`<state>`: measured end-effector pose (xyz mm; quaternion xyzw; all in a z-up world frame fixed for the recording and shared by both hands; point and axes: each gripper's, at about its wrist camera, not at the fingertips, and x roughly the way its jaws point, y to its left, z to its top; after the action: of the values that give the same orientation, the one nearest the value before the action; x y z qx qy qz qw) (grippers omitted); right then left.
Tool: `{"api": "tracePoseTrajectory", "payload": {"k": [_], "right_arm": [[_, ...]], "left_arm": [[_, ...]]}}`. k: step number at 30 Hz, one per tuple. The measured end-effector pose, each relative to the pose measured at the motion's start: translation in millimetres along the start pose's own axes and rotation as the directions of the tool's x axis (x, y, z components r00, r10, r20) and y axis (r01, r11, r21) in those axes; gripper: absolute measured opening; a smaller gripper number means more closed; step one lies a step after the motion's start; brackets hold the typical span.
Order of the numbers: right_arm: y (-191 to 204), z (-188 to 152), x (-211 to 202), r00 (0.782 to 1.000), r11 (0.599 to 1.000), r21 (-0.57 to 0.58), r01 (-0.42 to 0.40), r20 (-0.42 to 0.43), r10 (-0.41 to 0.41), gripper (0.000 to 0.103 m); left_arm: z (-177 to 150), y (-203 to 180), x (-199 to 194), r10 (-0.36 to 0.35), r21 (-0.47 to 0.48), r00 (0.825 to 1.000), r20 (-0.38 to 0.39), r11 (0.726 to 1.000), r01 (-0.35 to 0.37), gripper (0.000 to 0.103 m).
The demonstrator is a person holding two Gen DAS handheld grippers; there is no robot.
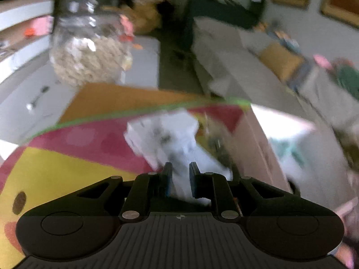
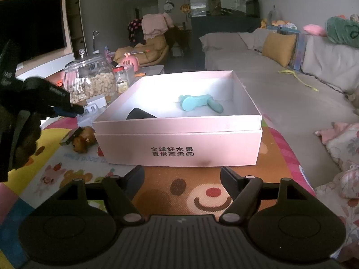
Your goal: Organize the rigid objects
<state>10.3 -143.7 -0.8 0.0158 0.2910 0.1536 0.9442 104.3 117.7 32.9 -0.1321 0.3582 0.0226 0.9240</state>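
My left gripper (image 1: 180,168) is shut on a white power strip (image 1: 161,136), held above the colourful mat; this view is motion-blurred. In the right wrist view the left gripper (image 2: 78,111) grips the same white power strip (image 2: 93,105) left of the pink box (image 2: 179,139). The box holds a teal tool (image 2: 199,103) and a black object (image 2: 140,113). A brown wooden toy (image 2: 82,140) with a small dark block lies by the box's left front corner. My right gripper (image 2: 181,177) is open and empty, in front of the box.
A glass jar of snacks (image 2: 89,80) and a smaller jar (image 2: 121,79) stand behind the power strip. A spoon (image 1: 37,98) lies on the grey table. A grey sofa (image 2: 280,85) with cushions runs along the right. The mat (image 2: 184,192) covers the table.
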Motion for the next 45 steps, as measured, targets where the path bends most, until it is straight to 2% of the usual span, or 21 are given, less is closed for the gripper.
{"api": "tracePoseTrajectory", "payload": {"k": [2,5,9,11,16,21,23,24,28,30,33,35,38,40,41,42,45], "right_arm": [[0.1,-0.1,0.6,1.0,1.0,-0.001,-0.001,-0.003,0.001,0.075],[0.6,-0.2,0.8,1.0,1.0,-0.003,0.0,-0.003,0.0,0.076],[0.1,0.8,2.1,1.0,1.0,-0.003,0.001,-0.013,-0.001,0.076],[1.1,0.7,2.9,1.0,1.0,-0.004,0.002,-0.015,-0.002,0.076],[3.0,0.6,4.9,1.0,1.0,-0.009,0.006,-0.025,-0.006,0.076],[6.7,2.1,3.9,1.0,1.0,-0.023,0.006,-0.02,-0.006,0.076],[14.9,2.4,0.7,0.999,0.998,-0.059,-0.034,-0.022,0.033,0.076],[21.3,3.8,-0.4,0.996,0.994,-0.073,-0.08,-0.039,0.077,0.076],[54.2,19.3,1.2,0.98,0.975,-0.107,-0.194,-0.072,0.187,0.076],[75.1,30.4,8.0,0.974,0.966,-0.134,-0.222,-0.083,0.212,0.076],[107.2,39.2,24.1,0.973,0.953,-0.2,-0.226,-0.102,0.209,0.074],[124.6,39.1,36.1,0.971,0.946,-0.23,-0.229,-0.128,0.203,0.07],[147.1,33.2,55.6,0.974,0.938,-0.286,-0.195,-0.165,0.152,0.053],[154.1,28.2,64.8,0.977,0.936,-0.31,-0.167,-0.177,0.116,0.034],[153.3,26.1,66.8,0.974,0.936,-0.305,-0.176,-0.194,0.12,0.028],[151.1,25.7,65.9,0.971,0.939,-0.292,-0.183,-0.205,0.126,0.025],[137.8,22.9,48.6,0.968,0.937,-0.281,-0.206,-0.2,0.153,0.025]], "left_arm": [[-8.1,8.6,-4.8,-0.062,0.009,0.998,-0.021,0.998,0.062,0.024],[-16.8,22.2,-15.4,-0.109,-0.023,0.992,-0.059,0.994,0.108,0.021],[-34.3,36.9,-27.0,-0.15,-0.064,0.983,-0.108,0.988,0.144,0.022],[-42.8,41.9,-36.2,-0.158,-0.061,0.983,-0.099,0.986,0.152,0.022],[-59.9,43.3,-54.4,-0.098,0.022,0.991,-0.097,0.995,0.1,0.028],[-75.8,39.1,-72.7,-0.113,0.104,0.982,-0.153,0.986,0.13,0.028],[-84.1,38.3,-83.9,-0.096,0.157,0.984,-0.148,0.98,0.12,0.028],[-87.3,38.6,-88.7,-0.091,0.175,0.985,-0.148,0.978,0.117,0.028],[-97.5,46.2,-100.6,-0.067,0.212,0.986,-0.153,0.972,0.099,0.027],[-101.8,49.9,-103.0,-0.033,0.255,0.989,-0.143,0.964,0.069,0.021],[-104.1,56.1,-108.1,0.008,0.275,0.993,-0.117,0.961,0.025,0.02],[-104.7,62.8,-110.8,0.015,0.255,0.995,-0.098,0.967,0.01,0.02],[-107.6,69.5,-113.7,-0.018,0.228,0.996,-0.088,0.973,0.038,0.02],[-108.6,71.6,-116.2,-0.04,0.222,0.996,-0.085,0.973,0.058,0.02],[-109.1,72.6,-117.7,-0.053,0.218,0.995,-0.086,0.973,0.071,0.02],[-110.1,74.4,-120.6,-0.071,0.215,0.994,-0.088,0.973,0.088,0.02],[-113.4,77.6,-127.4,-0.098,0.212,0.99,-0.098,0.97,0.117,0.02]]}}
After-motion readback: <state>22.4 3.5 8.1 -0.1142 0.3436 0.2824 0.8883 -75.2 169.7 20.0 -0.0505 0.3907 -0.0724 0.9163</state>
